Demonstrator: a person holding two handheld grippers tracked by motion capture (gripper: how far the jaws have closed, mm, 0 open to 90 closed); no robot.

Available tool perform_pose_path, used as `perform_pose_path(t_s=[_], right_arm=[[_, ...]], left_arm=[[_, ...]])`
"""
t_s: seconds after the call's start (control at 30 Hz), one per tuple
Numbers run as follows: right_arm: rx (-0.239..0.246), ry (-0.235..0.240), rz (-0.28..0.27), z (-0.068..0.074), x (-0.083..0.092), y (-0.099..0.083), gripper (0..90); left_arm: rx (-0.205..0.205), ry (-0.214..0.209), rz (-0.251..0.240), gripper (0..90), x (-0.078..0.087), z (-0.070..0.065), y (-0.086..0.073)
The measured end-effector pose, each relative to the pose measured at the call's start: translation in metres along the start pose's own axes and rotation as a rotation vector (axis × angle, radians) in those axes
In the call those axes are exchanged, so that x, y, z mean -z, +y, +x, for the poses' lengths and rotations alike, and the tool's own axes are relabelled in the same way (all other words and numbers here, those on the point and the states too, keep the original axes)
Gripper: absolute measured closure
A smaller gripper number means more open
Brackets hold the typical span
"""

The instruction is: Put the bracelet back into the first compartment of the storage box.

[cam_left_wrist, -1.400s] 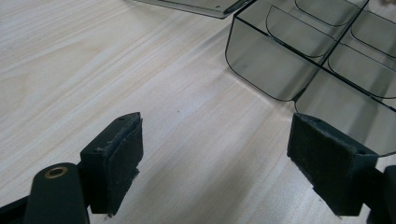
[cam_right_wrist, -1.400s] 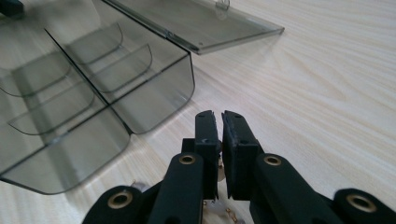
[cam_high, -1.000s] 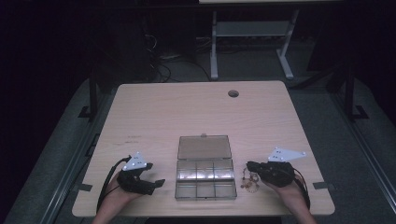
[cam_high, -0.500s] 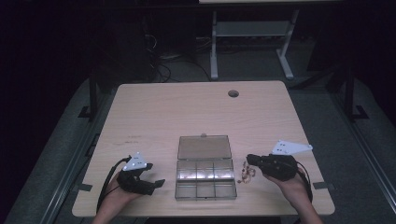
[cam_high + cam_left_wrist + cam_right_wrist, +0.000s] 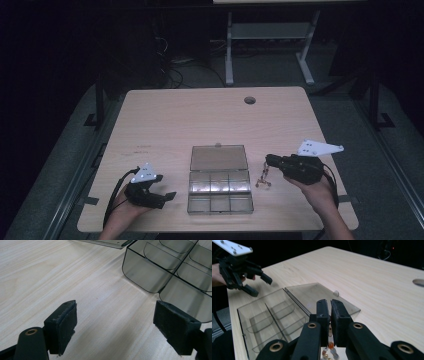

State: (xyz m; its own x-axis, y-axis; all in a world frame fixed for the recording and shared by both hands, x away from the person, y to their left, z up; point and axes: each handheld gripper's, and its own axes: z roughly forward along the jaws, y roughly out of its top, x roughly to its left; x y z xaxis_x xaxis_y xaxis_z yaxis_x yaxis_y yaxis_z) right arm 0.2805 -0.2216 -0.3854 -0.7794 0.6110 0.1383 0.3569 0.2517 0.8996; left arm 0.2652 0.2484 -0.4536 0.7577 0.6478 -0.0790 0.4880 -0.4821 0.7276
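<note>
A clear compartment box (image 5: 190, 199) lies open near the table's front edge, its lid (image 5: 219, 158) flat behind it. To its right my right gripper (image 5: 268, 160) is shut on a small string of orange and clear beads (image 5: 262, 178), which dangles just above the table. In the right gripper view the jaws (image 5: 330, 307) stand nearly together and the beads (image 5: 331, 347) hang below them, with the box (image 5: 242, 315) and lid (image 5: 322, 298) beyond. My left gripper (image 5: 166, 186) rests left of the box, open with nothing between its pads (image 5: 65, 317); a box corner (image 5: 146, 277) lies ahead.
The wooden table (image 5: 210, 120) has a round cable hole (image 5: 250, 100) at the back right. A metal stand (image 5: 270, 35) and cables sit on the dark floor beyond. The left gripper (image 5: 258, 281) appears across the box in the right gripper view.
My right gripper has risen with the beads, which now hang off the table instead of lying by the box. The left gripper has stayed put.
</note>
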Motion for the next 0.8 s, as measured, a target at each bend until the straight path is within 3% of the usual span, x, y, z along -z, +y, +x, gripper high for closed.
perform_pose_path(t_s=[0.47,0.8], right_arm=[[0.062,0.007,-0.084,0.006,0.011,0.037,84.9],[0.094,0.043,-0.120,0.014,0.007,0.056,85.0]], left_arm=[[0.002,-0.006,0.002,18.5,-0.001,0.000,0.000],[-0.004,-0.009,0.004,18.4,-0.002,0.000,0.000]])
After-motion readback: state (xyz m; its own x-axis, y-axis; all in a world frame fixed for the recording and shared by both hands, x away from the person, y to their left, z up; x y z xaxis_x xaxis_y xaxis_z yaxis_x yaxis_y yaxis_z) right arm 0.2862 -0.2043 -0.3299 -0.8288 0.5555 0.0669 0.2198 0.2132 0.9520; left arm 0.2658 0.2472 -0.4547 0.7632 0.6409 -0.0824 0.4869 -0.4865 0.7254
